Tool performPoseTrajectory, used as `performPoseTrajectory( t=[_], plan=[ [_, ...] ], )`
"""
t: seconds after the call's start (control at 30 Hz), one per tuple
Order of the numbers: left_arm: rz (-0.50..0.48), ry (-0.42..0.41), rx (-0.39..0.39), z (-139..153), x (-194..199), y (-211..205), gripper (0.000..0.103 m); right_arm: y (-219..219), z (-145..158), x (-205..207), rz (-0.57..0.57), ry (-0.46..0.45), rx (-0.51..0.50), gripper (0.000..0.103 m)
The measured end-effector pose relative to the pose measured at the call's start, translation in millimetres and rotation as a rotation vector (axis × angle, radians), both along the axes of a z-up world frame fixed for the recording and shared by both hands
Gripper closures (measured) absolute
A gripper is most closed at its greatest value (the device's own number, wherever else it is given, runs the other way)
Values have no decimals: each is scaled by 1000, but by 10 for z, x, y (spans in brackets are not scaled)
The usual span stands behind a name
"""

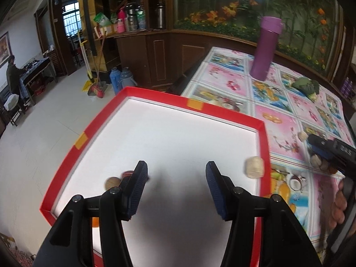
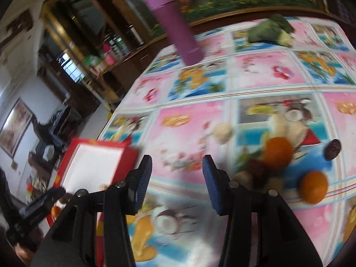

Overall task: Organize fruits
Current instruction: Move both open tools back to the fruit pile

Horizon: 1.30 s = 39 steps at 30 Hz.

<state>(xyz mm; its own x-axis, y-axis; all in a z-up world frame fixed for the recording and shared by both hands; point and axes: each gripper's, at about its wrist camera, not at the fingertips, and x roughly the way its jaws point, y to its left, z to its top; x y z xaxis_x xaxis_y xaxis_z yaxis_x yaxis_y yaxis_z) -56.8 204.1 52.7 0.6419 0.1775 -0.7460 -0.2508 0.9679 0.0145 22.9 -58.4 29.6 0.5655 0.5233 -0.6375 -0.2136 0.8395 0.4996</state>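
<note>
Currently mid-collection, by judgement: red tray holding a pale ridged fruit, a brown round fruit and others partly hidden. Remaining on tablecloth: two oranges, dark fruits, a pale fruit. Next move likely: steer right gripper toward the orange cluster, centre one fruit between the pads, close. Left gripper: spread wide above tray floor, holding nothing. Right gripper: spread wide, holding nothing, touching nothing.
</note>
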Motion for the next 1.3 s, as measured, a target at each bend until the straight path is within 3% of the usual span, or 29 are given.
performPoseTrajectory(
  t=[0.17,0.3,0.47,0.6,0.67,0.8,1.03,1.3],
  plan=[
    [-56,1,19,51,-19,-247,49,-327,-135,256,2,88,94,54],
    [-86,-5,25,104,-50,-396,49,-420,-92,227,25,126,50,54],
    [-122,-3,28,113,-30,-581,49,-569,-66,-145,128,158,-36,54],
    [-168,8,34,88,-3,-802,49,-928,-69,-535,157,169,-31,54],
    [-202,16,30,72,25,-943,49,-1124,18,-726,165,120,-24,54],
    [-316,28,25,31,82,-1323,49,-1512,171,-831,95,18,-3,52],
    [-424,64,-9,-109,323,-1772,49,-2094,-110,-602,-99,88,57,49],
    [-432,108,-13,-338,626,-1984,49,-2008,-125,-556,-83,72,12,49]
  ],
)
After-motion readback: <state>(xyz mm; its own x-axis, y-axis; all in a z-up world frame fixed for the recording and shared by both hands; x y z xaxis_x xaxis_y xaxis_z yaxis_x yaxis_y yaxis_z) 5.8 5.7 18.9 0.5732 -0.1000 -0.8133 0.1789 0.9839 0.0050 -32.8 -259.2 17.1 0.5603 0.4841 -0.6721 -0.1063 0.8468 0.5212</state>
